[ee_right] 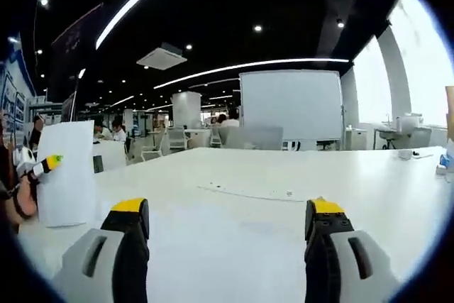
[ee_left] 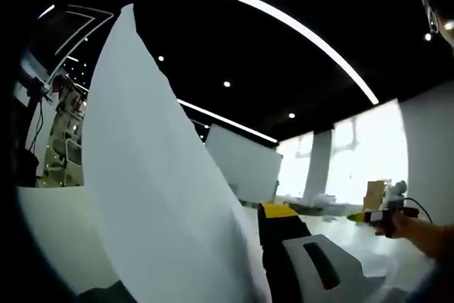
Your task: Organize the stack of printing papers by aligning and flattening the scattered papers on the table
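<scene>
Left gripper view: left tool [ee_left: 273, 246] grips paper [ee_left: 152, 175] upright, long axis vertical; right tool [ee_right: 227, 246] wide, over table [ee_right: 248, 175].

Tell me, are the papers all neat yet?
Not yet. Nothing looks finished. In hand: the left gripper holds a sheet of paper upright off the white table; up close in the left gripper view the sheet stands beside its jaw. The right gripper hovers open, holding nothing. Left to do: lay that sheet flat and line it up; I can't see a tidy stack.
</scene>
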`<state>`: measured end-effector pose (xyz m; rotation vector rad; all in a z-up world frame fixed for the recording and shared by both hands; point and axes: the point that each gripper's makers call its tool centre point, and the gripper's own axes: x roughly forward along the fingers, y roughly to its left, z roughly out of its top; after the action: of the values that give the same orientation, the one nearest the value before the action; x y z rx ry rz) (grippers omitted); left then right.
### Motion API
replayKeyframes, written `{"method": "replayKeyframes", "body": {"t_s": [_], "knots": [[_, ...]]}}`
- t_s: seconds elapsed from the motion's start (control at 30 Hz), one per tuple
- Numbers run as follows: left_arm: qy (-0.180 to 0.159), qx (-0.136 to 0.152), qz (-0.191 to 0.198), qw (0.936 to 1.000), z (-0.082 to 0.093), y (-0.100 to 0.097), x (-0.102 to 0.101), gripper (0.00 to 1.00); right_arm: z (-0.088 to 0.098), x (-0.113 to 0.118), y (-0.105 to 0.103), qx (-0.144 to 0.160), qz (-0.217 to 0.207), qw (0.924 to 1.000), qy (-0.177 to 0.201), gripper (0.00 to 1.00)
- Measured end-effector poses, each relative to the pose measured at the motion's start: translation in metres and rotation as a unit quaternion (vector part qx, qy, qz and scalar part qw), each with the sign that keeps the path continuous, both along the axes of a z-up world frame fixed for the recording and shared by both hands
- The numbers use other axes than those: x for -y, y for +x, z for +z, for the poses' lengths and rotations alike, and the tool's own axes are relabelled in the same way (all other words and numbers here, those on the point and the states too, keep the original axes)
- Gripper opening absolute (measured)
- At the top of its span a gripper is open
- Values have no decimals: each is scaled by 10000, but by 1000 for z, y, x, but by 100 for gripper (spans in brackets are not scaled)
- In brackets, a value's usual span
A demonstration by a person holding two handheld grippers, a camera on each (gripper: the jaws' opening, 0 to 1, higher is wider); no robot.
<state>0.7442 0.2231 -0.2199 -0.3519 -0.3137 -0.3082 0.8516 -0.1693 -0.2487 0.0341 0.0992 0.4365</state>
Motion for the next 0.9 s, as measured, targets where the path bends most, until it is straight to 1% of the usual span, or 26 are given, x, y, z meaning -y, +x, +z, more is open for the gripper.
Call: {"method": "replayKeyframes", "body": {"t_s": [0.13,0.17,0.33,0.5,0.77,0.9], "knots": [[26,1,0,10000,0,0,1,20,-11,2,2,-47,10,10000,49,86],[33,0,-1,10000,0,0,1,20,-13,2,3,-118,8,9999,5,86],[34,-1,-4,10000,0,0,1,20,-11,3,3,0,-22,9999,-159,86],[33,-5,-13,10000,0,1,2,20,-9,-1,4,41,63,9999,-124,86],[48,-8,-26,10000,0,1,2,21,-7,1,7,68,61,9999,-53,87],[51,-8,-18,10000,0,1,2,21,-7,2,9,81,41,9999,-84,87]]}}
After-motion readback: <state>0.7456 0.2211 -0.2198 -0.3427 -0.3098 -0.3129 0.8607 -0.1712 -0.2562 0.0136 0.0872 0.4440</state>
